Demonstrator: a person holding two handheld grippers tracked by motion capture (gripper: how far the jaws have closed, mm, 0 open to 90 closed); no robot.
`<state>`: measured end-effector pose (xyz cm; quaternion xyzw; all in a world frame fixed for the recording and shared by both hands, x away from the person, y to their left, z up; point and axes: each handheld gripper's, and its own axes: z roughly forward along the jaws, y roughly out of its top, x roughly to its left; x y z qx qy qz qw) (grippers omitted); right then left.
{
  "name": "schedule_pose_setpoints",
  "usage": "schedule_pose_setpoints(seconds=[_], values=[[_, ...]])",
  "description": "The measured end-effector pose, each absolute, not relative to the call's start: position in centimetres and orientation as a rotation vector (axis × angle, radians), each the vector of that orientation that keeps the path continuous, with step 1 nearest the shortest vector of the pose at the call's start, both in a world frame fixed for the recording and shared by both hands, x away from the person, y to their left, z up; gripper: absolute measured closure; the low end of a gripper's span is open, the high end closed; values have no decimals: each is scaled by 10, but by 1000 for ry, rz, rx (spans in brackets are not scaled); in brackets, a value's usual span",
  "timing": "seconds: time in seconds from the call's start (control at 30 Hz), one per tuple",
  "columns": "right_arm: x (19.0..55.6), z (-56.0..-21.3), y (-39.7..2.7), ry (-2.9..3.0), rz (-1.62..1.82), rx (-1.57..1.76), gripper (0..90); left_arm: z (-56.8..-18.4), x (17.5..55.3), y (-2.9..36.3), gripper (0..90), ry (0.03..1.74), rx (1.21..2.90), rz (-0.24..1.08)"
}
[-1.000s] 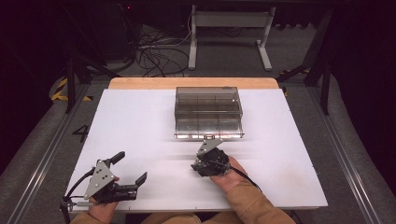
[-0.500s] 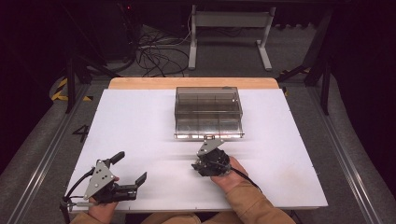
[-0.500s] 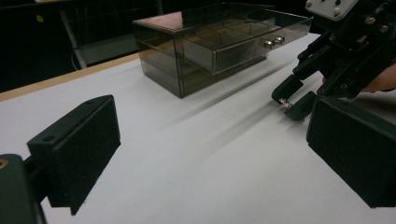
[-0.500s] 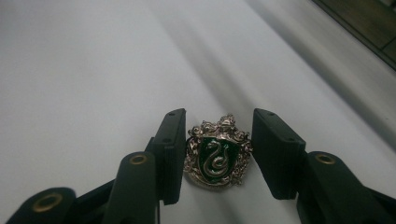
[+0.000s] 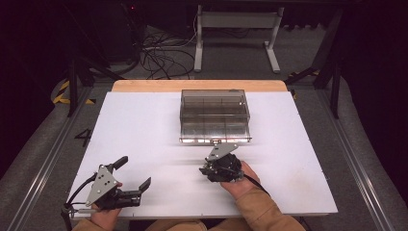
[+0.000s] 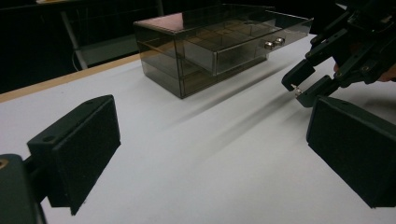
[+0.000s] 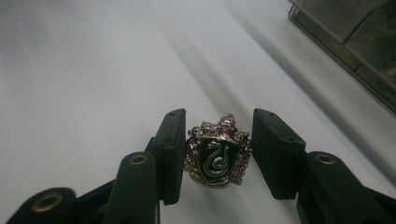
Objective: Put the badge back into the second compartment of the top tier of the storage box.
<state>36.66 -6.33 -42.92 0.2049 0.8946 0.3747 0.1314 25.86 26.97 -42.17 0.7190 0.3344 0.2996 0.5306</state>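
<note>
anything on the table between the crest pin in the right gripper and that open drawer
Nothing visible does. Bare white table lies between the right gripper, shut on the crest pin, and the open drawer. The left gripper sits well off to the side.

drawer box (image 5: 214, 115): table's (image 5: 144, 125) far middle | right gripper (image 5: 211, 166): just before it | left gripper (image 5: 137, 175): near-left corner

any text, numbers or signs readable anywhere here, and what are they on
"4": a dark number marked on the grey floor left of the white table.
No words on the silver and green crest badge held in the right claw; it bears only a snake emblem.
The smoky clear drawer box shows no label.
</note>
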Motion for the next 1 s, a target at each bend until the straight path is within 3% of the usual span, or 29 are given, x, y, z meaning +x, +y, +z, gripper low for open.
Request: schedule_pose_setpoints(seconds=[1.0], values=[[357,-399,-76,2546,1196,535,565,-422,259,269,36,801,1717,715]])
